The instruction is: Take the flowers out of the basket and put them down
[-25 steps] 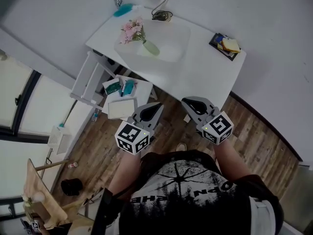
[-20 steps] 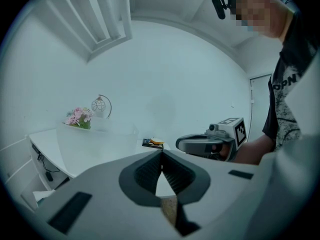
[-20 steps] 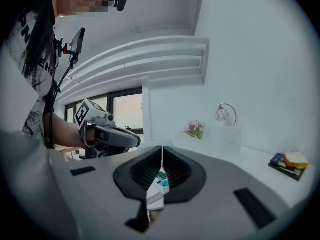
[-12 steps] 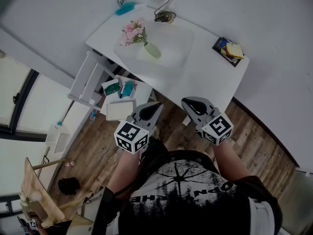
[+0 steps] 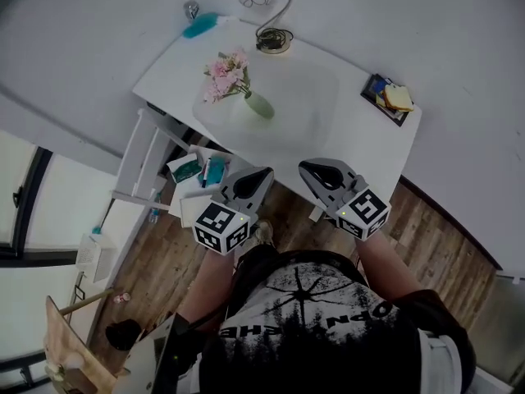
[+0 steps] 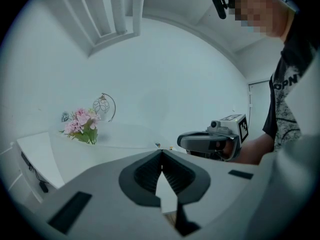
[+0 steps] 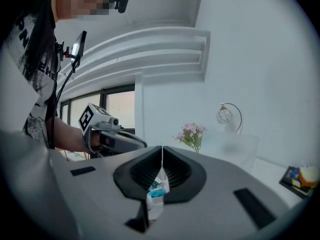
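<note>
**White table, a lamp, and clutter beside it**

A white table [image 5: 361, 138] stands against a pale wall. At its far edge is a lamp [image 5: 273, 38] with a round base, a curved arm and a patterned globe shade. Left of the lamp, at the table's corner, a teal object [image 5: 200, 25] lies beside a small silvery thing [image 5: 191, 8]. Near the table's right end a dark tray [image 5: 376, 84] carries something yellow. A white rack [image 5: 148, 150] stands just beside the table's left end, and next to it a low white stand [image 5: 234, 156] holds teal packets [image 5: 215, 169]. The floor [image 5: 435, 236] is wood plank. A wooden frame [image 5: 70, 359] and a black object [image 5: 123, 333] sit at the lower left.
</note>
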The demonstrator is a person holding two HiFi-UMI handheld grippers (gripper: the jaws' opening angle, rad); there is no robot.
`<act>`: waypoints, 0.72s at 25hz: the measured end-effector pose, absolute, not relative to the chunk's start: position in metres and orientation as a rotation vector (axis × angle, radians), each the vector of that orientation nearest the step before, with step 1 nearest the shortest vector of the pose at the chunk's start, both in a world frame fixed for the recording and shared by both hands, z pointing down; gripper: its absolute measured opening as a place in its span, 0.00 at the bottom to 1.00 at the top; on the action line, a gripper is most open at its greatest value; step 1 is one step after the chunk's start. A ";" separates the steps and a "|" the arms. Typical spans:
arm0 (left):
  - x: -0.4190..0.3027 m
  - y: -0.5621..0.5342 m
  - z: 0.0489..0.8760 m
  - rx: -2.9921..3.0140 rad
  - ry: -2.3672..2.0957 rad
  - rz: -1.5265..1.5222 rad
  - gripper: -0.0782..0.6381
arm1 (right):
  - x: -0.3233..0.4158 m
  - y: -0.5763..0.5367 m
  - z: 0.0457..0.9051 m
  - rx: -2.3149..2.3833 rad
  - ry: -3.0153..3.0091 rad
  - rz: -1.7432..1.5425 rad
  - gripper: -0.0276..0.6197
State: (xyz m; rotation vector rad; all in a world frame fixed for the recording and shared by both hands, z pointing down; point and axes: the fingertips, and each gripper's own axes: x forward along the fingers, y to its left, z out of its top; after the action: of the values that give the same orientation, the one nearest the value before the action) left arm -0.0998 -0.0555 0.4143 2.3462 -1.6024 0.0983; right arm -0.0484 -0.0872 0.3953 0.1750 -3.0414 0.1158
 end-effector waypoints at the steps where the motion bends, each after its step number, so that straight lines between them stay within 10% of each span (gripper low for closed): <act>1: -0.109 -0.061 0.413 2.354 -1.592 0.096 0.13 | -0.059 -0.091 0.390 0.172 -3.047 0.115 0.07; 18: -0.226 -0.119 0.407 2.492 -1.413 0.080 0.13 | -0.175 -0.140 0.320 0.251 -3.129 0.232 0.07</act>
State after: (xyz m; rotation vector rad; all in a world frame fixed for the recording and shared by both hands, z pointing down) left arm -0.2265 -0.1186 0.4074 2.4916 -1.4129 0.0796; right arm -0.1751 -0.1397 0.3198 0.2513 -3.1289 0.2323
